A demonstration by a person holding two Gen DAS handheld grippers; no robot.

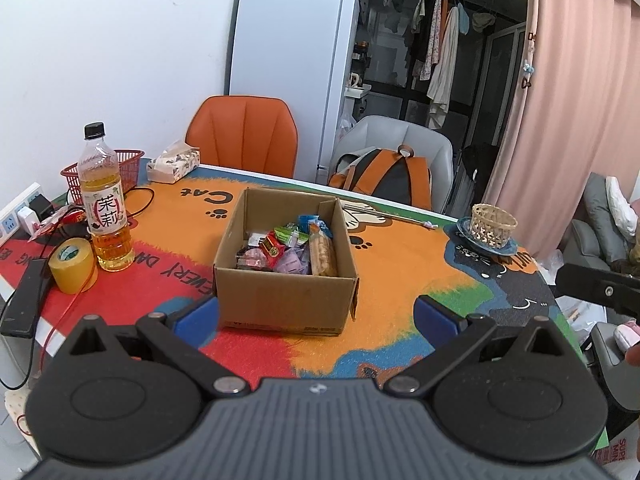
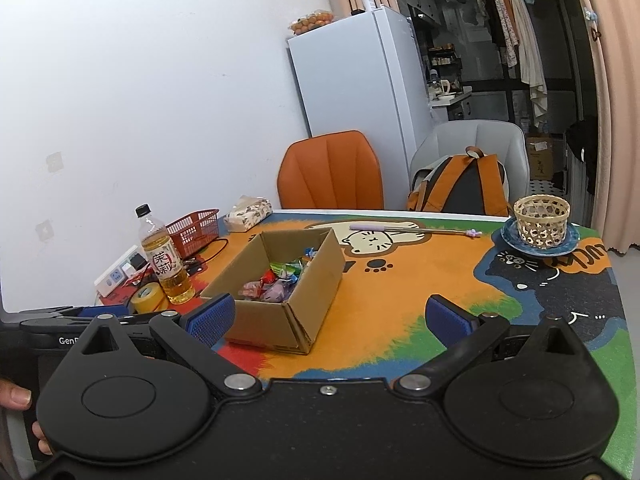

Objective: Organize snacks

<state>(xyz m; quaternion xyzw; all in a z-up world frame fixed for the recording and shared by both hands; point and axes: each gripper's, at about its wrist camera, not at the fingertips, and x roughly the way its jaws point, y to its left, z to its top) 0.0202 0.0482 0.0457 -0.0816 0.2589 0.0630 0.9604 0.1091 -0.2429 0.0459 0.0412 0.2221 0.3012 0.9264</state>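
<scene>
Cardboard box (image 1: 286,268) mid-table holds the snacks (image 1: 288,250) loose; both my left gripper (image 1: 316,314) and right gripper (image 2: 330,318) are wide open and empty just near of it, so a careless reach risks shoving the light box or crushing wrappers.

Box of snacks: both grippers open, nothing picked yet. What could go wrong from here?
1. The snacks lie piled and overlapping in the box, so the left hand-held gripper may pinch two wrappers at once.
2. The box looks light; a finger catching its wall could drag or tip it.
3. The bottle stands upright just left of the box, and a wide left swing could topple it.
</scene>
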